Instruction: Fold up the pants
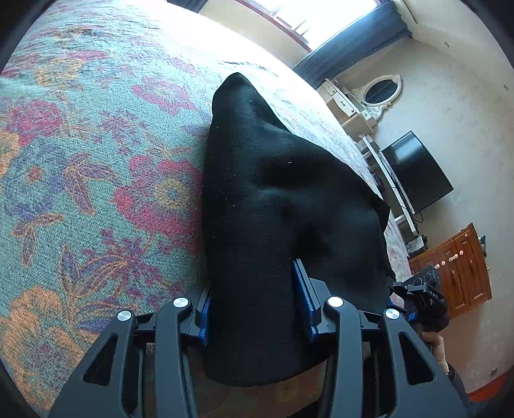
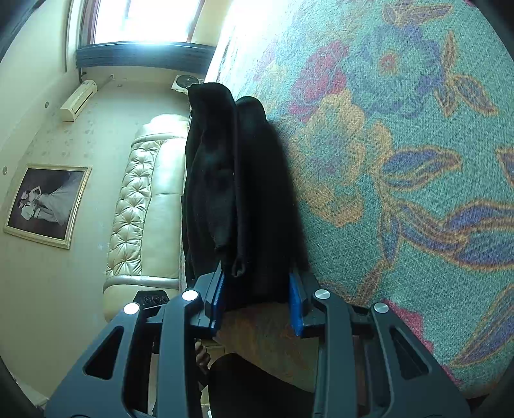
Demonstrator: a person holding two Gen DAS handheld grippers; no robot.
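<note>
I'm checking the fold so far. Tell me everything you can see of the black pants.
The black pants, soft, slightly fuzzy fabric flecked with lint, lie bunched and doubled on the floral bedspread. One end sits between the left gripper's blue pads, another between the right gripper's. In the right wrist view, layered folds hang beside each other.

Around me is a bedroom with cream walls (image 1: 449,106). A bright window (image 2: 141,19) glares at the top of both views, over a dark blue curtain (image 1: 353,41). A floral bedspread (image 1: 96,160) fills most of the frame. At right I see an oval mirror (image 1: 382,90), a black television (image 1: 414,170) and a wooden cabinet (image 1: 462,267); at left, a tufted cream headboard (image 2: 141,199) and a framed picture (image 2: 48,202).
</note>
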